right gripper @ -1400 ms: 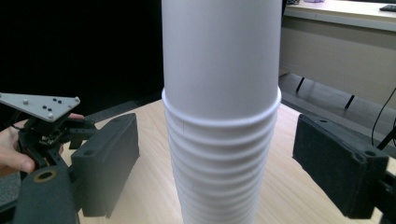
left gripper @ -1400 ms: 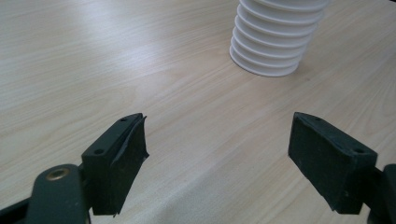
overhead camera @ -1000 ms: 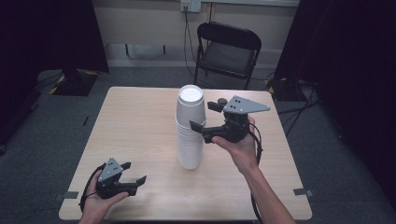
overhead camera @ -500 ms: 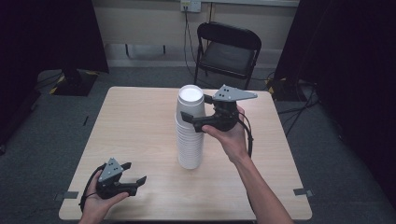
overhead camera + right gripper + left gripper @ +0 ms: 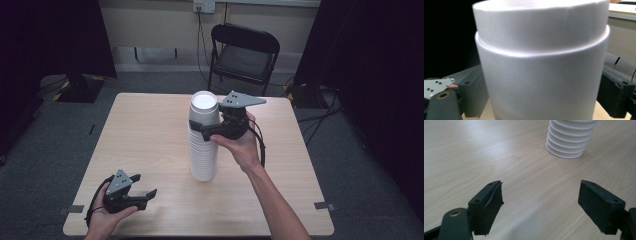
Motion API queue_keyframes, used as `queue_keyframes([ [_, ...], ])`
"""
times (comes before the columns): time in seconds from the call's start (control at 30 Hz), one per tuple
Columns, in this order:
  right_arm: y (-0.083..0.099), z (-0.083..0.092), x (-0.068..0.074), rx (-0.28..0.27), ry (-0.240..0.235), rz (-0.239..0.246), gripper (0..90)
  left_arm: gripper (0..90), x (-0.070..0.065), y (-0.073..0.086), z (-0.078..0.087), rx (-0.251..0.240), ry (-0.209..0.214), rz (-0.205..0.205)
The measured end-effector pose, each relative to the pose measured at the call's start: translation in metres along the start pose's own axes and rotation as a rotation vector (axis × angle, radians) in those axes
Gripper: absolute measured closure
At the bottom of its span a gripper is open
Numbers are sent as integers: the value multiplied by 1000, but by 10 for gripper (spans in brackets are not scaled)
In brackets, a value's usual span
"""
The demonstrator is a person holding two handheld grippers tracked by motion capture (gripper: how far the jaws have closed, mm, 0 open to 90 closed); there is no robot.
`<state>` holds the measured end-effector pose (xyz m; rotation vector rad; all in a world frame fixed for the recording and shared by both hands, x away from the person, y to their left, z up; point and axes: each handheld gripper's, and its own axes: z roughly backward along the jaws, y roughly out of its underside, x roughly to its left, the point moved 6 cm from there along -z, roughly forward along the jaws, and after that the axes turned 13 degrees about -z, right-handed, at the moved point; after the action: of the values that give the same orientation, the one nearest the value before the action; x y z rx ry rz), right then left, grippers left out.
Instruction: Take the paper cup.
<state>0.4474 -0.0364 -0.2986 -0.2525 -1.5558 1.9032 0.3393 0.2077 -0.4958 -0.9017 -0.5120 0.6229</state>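
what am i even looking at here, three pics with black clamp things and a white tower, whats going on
There is no robot here. A person sits at a wooden table and holds a hand-held pair of tongs in each hand.

The wide picture comes from a fixed camera above the table. The other two come from small cameras riding on each pair of tongs, looking out between the two black jaws.

The white tower is a tall stack of paper cups, standing upright on the table.

The right tongs are up at the top of the stack, one jaw on either side of the upper cup; contact isn't clear, so I can't tell if they grip it.

The left tongs sit low near the table's front edge, jaws wide open, holding nothing.

A black folding chair stands behind the table.
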Motion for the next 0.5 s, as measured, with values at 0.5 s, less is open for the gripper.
queue_keyframes([
  [0.5,3,-8,0,10,-2,24,125,194,1,1,1,3,-3,1],
])
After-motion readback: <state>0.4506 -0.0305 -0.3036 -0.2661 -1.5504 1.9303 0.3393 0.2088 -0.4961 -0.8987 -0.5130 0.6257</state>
